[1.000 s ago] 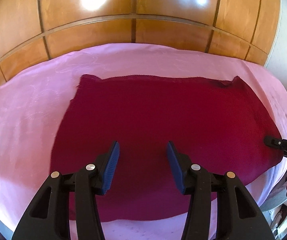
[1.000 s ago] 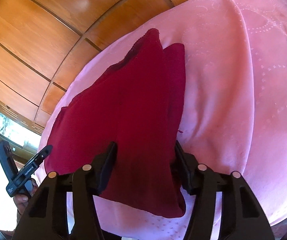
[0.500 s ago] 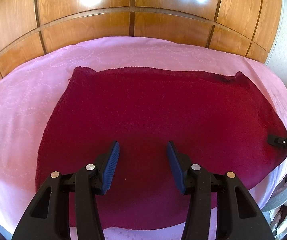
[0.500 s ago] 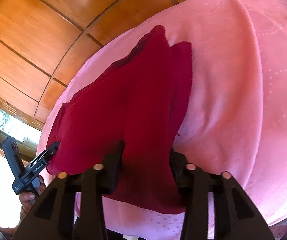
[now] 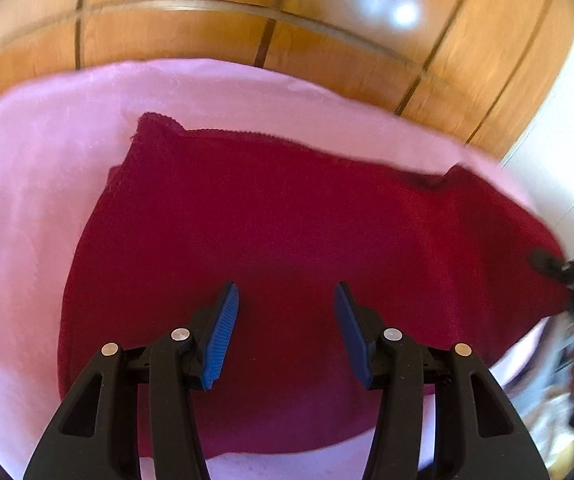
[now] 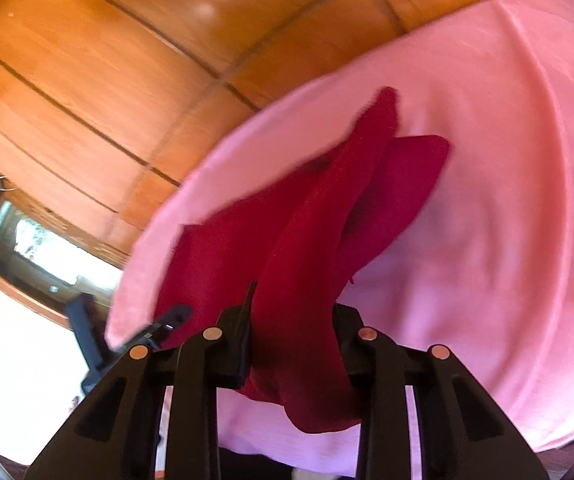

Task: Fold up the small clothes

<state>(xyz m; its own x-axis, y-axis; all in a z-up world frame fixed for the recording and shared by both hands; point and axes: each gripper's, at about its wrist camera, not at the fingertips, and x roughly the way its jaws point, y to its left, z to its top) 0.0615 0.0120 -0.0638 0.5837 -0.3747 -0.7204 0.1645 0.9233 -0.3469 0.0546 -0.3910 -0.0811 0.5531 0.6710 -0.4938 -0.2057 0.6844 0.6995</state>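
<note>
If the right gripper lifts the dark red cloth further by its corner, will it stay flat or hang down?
Probably hang. The dark red cloth already drapes in soft folds from the right gripper, whose jaws have just been closing on it. It looks like a light knit, so it should lift easily. It may drag across the pink sheet, since most of it lies flat there under the open left gripper.

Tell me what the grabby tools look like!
Both are black plastic with two long fingers and round silver rivets. The left tool has ribbed blue pads on the insides of its fingers. The right tool looks all black; its pads are hidden.
</note>
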